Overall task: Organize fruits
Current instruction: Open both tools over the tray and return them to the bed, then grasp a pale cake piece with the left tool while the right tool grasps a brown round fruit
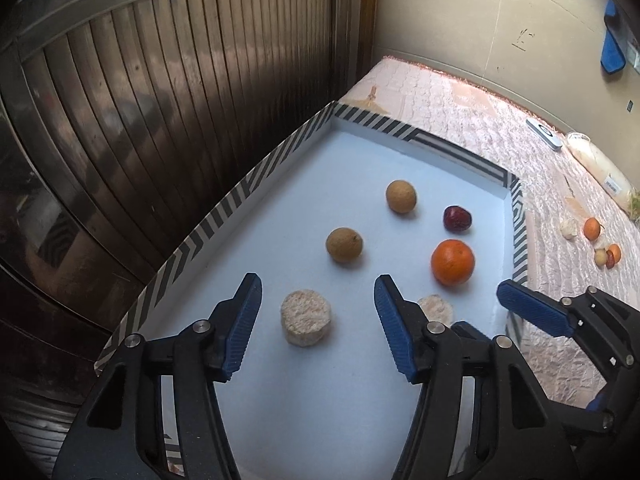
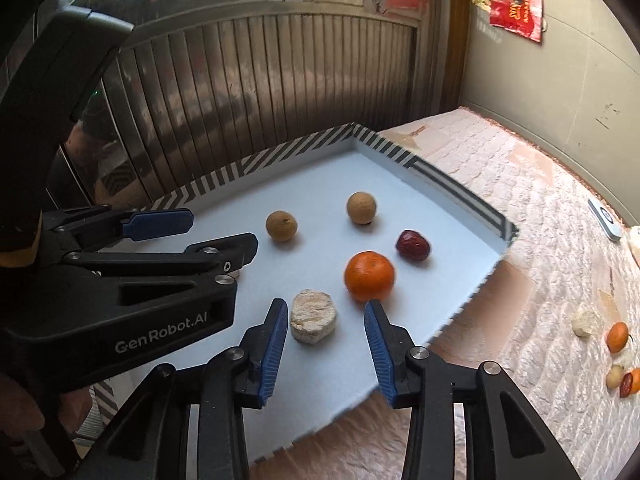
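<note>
Tray [image 1: 280, 160] holding sorted fruit: orange [image 1: 453, 262], date [image 1: 457, 219], two longans, pale discs. Left gripper [image 1: 318, 320] and right gripper [image 2: 326, 344] both gape wide, empty (between placements). Next, presumably: fetch loose fruit [image 2: 616, 338] from cloth.

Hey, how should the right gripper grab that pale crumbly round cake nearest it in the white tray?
Grip the pale crumbly round cake across its curved side wall, coming straight forward and down with the right gripper. It lies flat like a short cylinder, already between the open fingers, and the round orange mandarin sits just behind, so probably stay low.
</note>
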Demonstrator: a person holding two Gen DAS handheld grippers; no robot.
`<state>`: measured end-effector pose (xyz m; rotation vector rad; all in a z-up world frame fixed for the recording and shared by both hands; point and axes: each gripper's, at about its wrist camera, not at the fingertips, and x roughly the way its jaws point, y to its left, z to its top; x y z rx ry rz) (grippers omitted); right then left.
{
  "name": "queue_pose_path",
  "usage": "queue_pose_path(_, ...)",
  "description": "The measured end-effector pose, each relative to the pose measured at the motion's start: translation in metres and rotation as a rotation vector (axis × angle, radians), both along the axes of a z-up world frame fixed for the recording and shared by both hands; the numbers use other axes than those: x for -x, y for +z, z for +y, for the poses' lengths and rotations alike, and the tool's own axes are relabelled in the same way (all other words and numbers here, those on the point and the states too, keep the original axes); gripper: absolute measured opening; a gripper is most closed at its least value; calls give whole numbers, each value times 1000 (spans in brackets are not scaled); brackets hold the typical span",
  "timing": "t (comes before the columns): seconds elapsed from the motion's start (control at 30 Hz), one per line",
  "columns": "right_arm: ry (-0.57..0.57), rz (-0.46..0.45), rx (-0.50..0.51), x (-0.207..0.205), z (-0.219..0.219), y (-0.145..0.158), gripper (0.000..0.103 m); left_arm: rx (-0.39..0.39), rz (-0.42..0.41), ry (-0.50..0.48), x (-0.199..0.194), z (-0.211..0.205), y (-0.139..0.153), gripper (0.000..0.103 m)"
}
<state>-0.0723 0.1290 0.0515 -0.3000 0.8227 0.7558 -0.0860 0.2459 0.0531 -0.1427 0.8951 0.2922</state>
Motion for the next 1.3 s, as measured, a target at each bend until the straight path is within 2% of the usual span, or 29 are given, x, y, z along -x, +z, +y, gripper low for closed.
queue_pose_path(0.23,-81,-26,-20,-3,-40,13,41,3,-33,-57,-10,-31,13,59)
queue_pose_path(0.6,-247,-34,-37,-11,-120,22,42,-10,-58,-211,-33,-110,25,59)
queue_pose_path(1.07,-438,-19,-32,-22,-223,19,42,-35,-32,-353,-59,-198,20,59)
queue_pose_path(1.3,-512,-1,-30,-31,-267,11,42,1,16,-403,-85,-226,8,59)
